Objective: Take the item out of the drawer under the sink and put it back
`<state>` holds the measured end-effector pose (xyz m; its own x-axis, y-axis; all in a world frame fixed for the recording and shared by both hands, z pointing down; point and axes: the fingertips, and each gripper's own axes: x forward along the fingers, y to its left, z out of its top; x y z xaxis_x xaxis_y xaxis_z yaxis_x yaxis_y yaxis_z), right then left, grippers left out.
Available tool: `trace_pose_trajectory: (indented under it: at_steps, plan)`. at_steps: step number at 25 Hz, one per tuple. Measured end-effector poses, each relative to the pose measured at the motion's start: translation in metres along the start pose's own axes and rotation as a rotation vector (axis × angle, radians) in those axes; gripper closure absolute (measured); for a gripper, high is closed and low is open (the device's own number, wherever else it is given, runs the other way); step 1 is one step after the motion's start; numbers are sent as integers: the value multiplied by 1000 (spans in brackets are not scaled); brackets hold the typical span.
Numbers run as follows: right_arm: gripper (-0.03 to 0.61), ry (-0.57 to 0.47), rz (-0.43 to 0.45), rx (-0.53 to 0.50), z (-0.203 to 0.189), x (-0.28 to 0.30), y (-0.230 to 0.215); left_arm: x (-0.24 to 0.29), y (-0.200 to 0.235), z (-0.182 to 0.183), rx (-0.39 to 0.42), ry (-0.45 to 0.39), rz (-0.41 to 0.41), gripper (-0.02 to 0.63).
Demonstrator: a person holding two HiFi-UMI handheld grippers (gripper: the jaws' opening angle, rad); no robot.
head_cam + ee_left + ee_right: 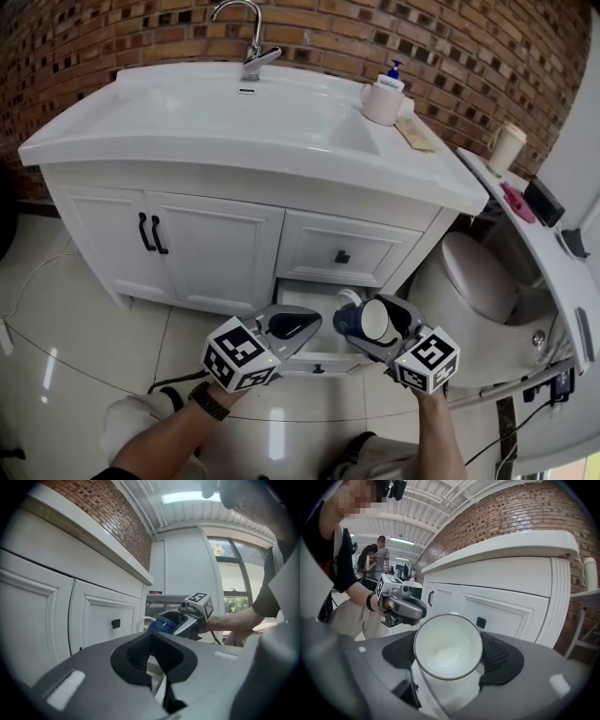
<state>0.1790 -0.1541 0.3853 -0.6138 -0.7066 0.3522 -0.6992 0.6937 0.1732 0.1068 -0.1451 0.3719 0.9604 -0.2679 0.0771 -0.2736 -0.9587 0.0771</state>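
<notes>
A cup, blue outside and white inside (367,321) (447,646), lies on its side between the jaws of my right gripper (361,324), which is shut on it. The cup hangs above the open lower drawer (298,292) under the sink, its mouth facing back along the gripper. My left gripper (305,326) (150,641) is just left of the cup, its pads together with nothing between them. In the left gripper view the blue cup (164,623) shows in the right gripper (187,618). The drawer's inside is hidden behind both grippers.
The white vanity has a shut upper drawer (342,248) and two cabinet doors (150,234). A faucet (248,42) and a white mug (382,101) are on top. A toilet (478,281) stands close on the right. People stand far off (375,555).
</notes>
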Motion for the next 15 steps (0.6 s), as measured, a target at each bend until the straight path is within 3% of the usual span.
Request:
trace_pose_trajectory:
  at_steps: [8,15]
  plan:
    - [178,63,19,-13,-18,18,-5,2,10,5,-33,-35,6,598]
    - [178,290,69,-63,-67,71,-9,6,22,0,-49,-20,11,599]
